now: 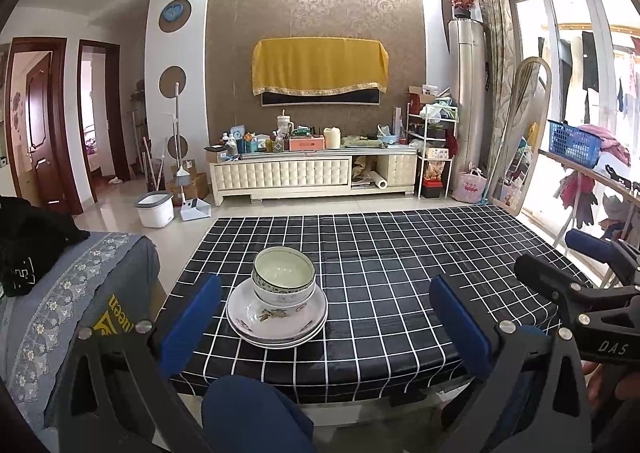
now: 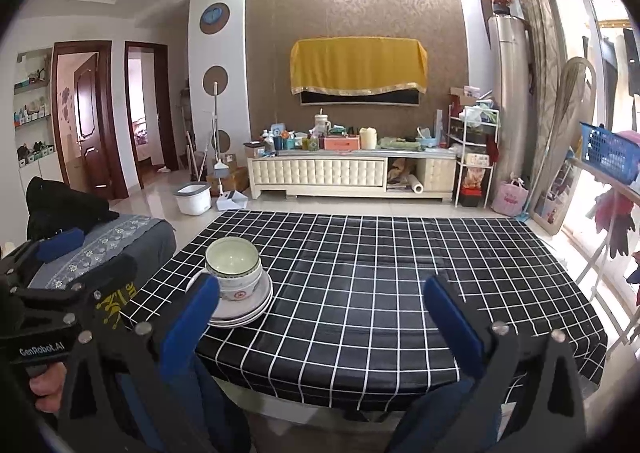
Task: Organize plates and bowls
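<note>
Left wrist view: left gripper [image 1: 326, 307] jaws spread wide, holding nothing, drawn back at the near edge of the desk [image 1: 400, 273]. Nested bowls [image 1: 283, 280] sit on stacked plates [image 1: 276, 319] near the desk's left front. Right wrist view: right gripper [image 2: 320, 311] likewise wide open and empty; the stack lies beside its left finger. Judgement: the stacking looks complete or nearly so; any next move calls only for squaring the pile.

Both wrist views low at table [image 1: 400, 253] edge, facing the room.
</note>
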